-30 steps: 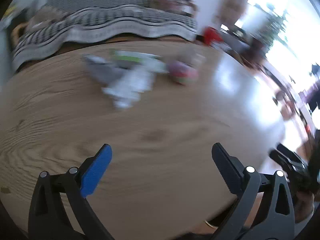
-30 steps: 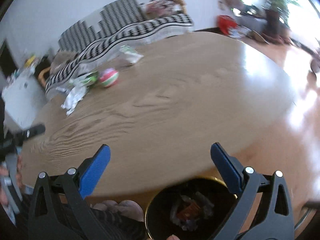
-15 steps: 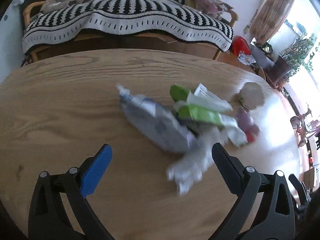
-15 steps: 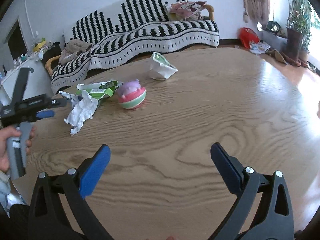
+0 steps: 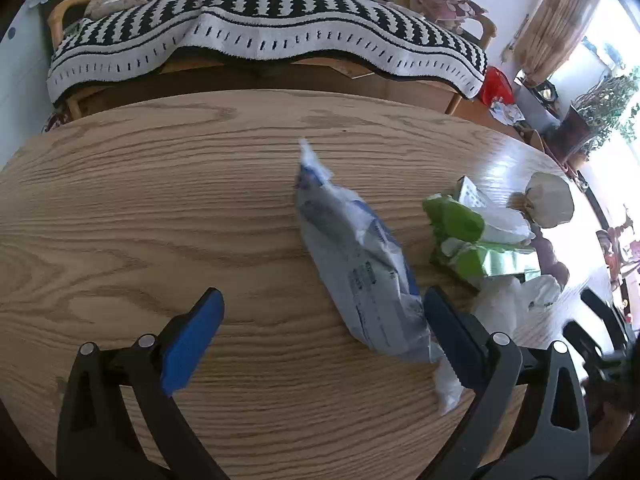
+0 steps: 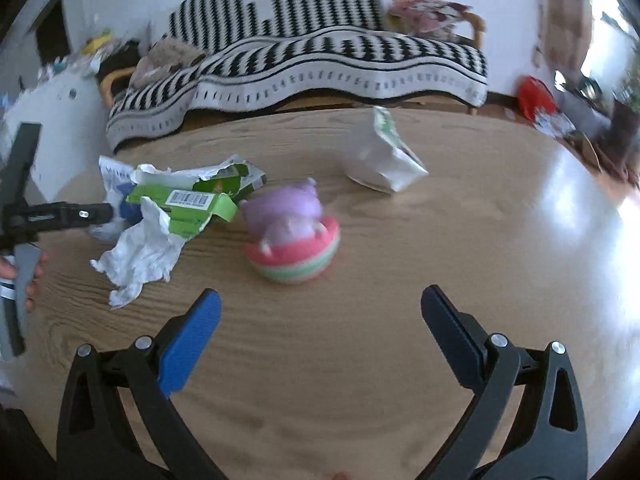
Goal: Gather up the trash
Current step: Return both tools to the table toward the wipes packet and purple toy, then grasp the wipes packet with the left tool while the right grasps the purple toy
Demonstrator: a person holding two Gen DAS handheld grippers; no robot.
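Trash lies on the wooden table [image 5: 140,216]. A crumpled white-and-blue plastic bag [image 5: 356,268] lies just ahead of my open left gripper [image 5: 320,320], its near end beside the right finger. A green carton [image 5: 472,240] [image 6: 192,198] and white crumpled paper [image 6: 140,252] [image 5: 508,304] lie to its right. A white-green pouch [image 6: 384,160] [image 5: 548,200] lies farther back. My right gripper [image 6: 320,328] is open and empty, short of a pink-and-purple toy [image 6: 292,236].
A sofa with a black-and-white striped blanket [image 5: 260,24] stands behind the table. The left gripper and the hand holding it show at the left edge of the right wrist view [image 6: 24,216]. The table edge curves off at the right [image 6: 600,208].
Both grippers moved forward over the table toward the trash. The plastic bag now sits between the left gripper's fingers' line; the toy is nearer the right gripper. Both stayed open.
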